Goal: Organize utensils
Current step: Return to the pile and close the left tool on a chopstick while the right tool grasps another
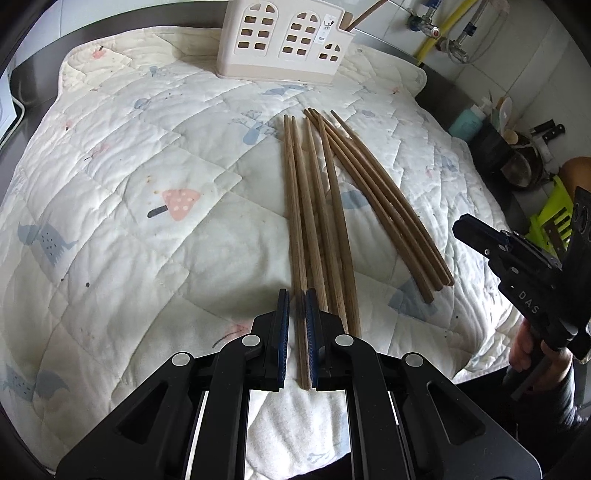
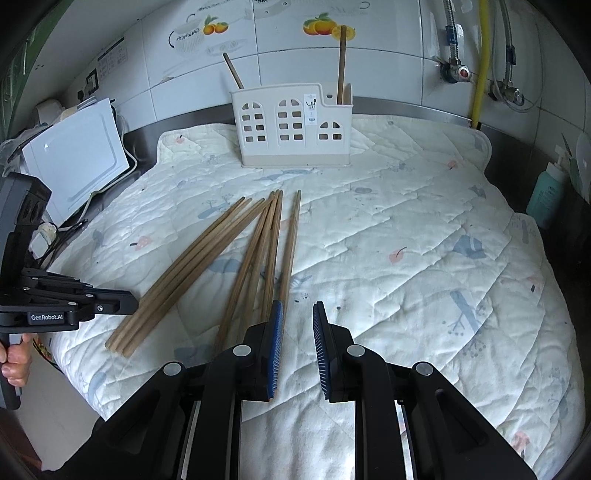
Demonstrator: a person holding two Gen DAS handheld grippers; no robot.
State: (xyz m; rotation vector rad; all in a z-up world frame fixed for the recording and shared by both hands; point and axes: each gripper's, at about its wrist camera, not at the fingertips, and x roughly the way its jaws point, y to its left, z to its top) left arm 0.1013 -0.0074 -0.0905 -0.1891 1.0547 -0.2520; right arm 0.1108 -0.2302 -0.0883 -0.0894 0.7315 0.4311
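1. Left wrist view: your left gripper (image 1: 295, 306) is clenched on one wooden chopstick (image 1: 297, 236), near its thick end; the blue pads (image 1: 284, 325) press it from both sides.
2. This chopstick belongs to a near bundle of chopsticks (image 1: 325, 221) that lies on the quilted mat (image 1: 147, 184). A second bundle (image 1: 388, 206) lies just to the right, fanned out, with its tips close to the tips of the first one.
3. At the far edge of the mat stands the cream utensil holder (image 1: 284, 40) with window-shaped holes. One chopstick (image 1: 364, 14) already stands in its right compartment.
4. On the right you see your right gripper (image 1: 517, 266) from the side, over the edge of the mat, with the hand (image 1: 528, 347) under it. Behind it are bottles, knives and a green rack.
5. Right wrist view: your right gripper (image 2: 297, 314) has its jaws a little apart and nothing between them. The pads (image 2: 275, 343) are just beside the ends of the nearer chopsticks (image 2: 266, 258).
6. The holder (image 2: 291, 125) stands straight ahead, with two chopsticks (image 2: 341, 62) upright in it, one at each end.
7. At the left edge is your left gripper (image 2: 122, 304), at the thick ends of the other bundle (image 2: 184, 273); whether it touches them you cannot tell from here. A white appliance (image 2: 74, 155) and cables are behind it.
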